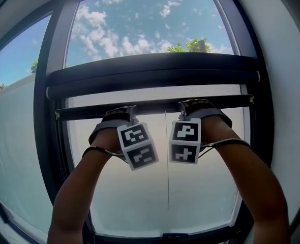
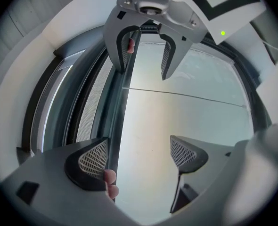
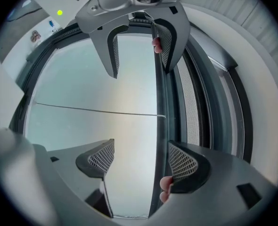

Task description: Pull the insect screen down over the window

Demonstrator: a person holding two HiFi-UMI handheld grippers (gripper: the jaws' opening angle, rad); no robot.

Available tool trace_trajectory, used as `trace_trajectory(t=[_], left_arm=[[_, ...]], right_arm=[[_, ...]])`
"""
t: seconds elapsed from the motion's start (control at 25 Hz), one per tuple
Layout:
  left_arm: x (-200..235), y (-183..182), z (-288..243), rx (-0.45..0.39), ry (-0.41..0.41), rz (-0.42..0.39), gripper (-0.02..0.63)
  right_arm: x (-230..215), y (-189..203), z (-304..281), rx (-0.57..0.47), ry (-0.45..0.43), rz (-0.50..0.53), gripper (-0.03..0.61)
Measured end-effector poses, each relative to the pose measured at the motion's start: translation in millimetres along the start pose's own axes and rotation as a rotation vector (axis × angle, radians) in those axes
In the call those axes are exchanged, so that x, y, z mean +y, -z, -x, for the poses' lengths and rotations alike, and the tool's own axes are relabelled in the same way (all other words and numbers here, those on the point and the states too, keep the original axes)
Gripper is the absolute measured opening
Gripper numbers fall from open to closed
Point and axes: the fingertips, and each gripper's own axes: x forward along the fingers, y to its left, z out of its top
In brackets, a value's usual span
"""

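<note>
The insect screen's dark pull bar [image 1: 155,106] hangs a short way below its roller housing [image 1: 150,78], with a narrow strip of mesh [image 1: 155,91] showing between them. Both grippers are raised to the bar. My left gripper [image 1: 123,112] is at its left part and my right gripper [image 1: 193,108] at its right part. In the left gripper view the bar [image 2: 118,107] runs just inside the left pad of the open left gripper [image 2: 139,157]. In the right gripper view the bar [image 3: 160,102] passes just inside the right pad of the open right gripper [image 3: 143,160].
A thin pull cord [image 1: 167,156] hangs from the bar's middle down the pane. Dark window frame posts [image 1: 43,136] stand on both sides, and a sill [image 1: 175,235] lies at the bottom. The glass mirrors each gripper. Sky and treetops show outside.
</note>
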Motion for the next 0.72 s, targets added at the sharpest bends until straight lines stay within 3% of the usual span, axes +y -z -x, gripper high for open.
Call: trace_trajectory(t=[0.28, 0.72], left_arm=[[-20, 3, 9, -0.03, 0.106, 0.033, 0.403], [-41, 6, 19, -0.017, 0.137, 0.015, 0.403]], right_arm=[[20, -4, 7, -0.011, -0.071, 0.006, 0.361], [40, -7, 18, -0.022, -0.118, 0.001, 0.36]])
